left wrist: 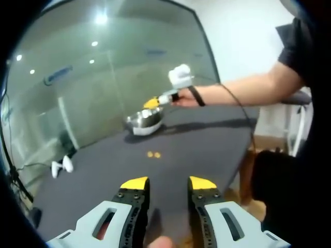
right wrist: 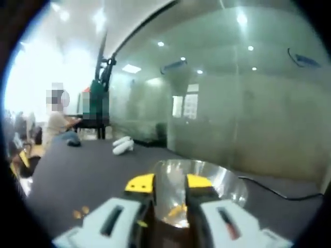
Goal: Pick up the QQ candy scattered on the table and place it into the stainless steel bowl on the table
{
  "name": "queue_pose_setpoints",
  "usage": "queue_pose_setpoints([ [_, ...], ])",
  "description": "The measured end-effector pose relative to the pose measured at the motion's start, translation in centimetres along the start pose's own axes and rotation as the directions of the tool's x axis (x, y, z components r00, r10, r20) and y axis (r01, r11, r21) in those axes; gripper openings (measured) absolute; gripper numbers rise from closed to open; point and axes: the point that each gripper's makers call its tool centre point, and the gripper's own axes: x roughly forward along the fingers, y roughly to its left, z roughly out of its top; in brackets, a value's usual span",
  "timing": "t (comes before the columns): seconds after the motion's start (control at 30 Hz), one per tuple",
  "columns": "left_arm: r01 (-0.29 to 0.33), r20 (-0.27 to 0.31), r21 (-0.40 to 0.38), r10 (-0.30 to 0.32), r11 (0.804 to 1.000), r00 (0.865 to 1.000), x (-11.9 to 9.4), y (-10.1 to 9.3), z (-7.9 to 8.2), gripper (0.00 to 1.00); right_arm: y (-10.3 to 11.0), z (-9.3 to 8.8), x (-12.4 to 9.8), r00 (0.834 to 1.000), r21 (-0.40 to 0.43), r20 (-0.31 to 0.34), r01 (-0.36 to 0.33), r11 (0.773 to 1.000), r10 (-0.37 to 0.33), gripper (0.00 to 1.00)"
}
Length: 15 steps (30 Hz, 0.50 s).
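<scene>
Two small orange QQ candies (left wrist: 153,154) lie on the dark grey table (left wrist: 207,150), a little ahead of my left gripper (left wrist: 168,184), which hangs open above the near table with nothing between its jaws. Farther back stands the stainless steel bowl (left wrist: 145,123). My right gripper (left wrist: 153,102), held by a person's hand, hovers just over the bowl. In the right gripper view, that gripper (right wrist: 169,182) is open right above the bowl (right wrist: 227,178), and an orange candy (right wrist: 177,210) shows in the gap, low inside the bowl. Loose candies (right wrist: 80,212) lie on the table to the left.
A pair of white controllers (left wrist: 61,166) (right wrist: 122,145) lies near the table's edge by a glass wall. The person's arm (left wrist: 243,88) reaches across the table from the right. A cable (right wrist: 279,194) runs behind the bowl. Another person (right wrist: 59,124) sits at the table's far end.
</scene>
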Motion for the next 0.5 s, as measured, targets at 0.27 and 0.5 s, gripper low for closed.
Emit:
queue_pose_setpoints([
  [0.27,0.014,-0.004,-0.004,-0.014,1.000,1.000,0.2,-0.3,-0.1,0.31,7.9,-2.7,-4.6,0.975,-0.002,-0.015,-0.220,0.975,0.220,0.24],
  [0.5,0.013,0.004,0.008,-0.013,1.000,1.000,0.2,-0.1,0.4,0.31,10.9,-5.1,-9.4,0.955,-0.006,-0.050,-0.295,0.956,0.294,0.25],
])
